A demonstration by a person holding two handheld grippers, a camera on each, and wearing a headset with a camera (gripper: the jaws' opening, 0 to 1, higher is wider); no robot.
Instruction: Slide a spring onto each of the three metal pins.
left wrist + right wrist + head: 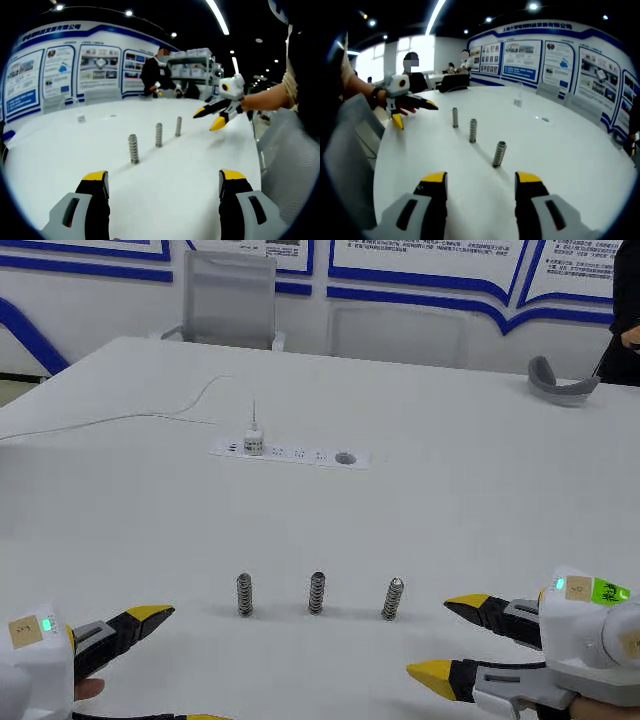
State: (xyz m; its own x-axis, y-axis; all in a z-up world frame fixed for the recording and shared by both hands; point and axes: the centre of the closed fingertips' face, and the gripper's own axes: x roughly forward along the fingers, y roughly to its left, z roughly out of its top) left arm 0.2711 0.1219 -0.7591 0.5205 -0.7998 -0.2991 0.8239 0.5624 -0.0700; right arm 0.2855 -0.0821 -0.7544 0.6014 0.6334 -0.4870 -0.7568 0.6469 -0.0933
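The white table (480,500) takes most of the head view, and a grey chair (230,300) stands behind its far edge. The left gripper (185,665) is at the near left, its jaws wide apart and holding nothing. The right gripper (432,637) at the near right is also released and empty. A white power strip (290,452) lies mid-table. Between the grippers stand the left pin (245,580), middle pin (317,577) and right pin (397,584), upright in one row. Each carries a spring (316,598) around it.
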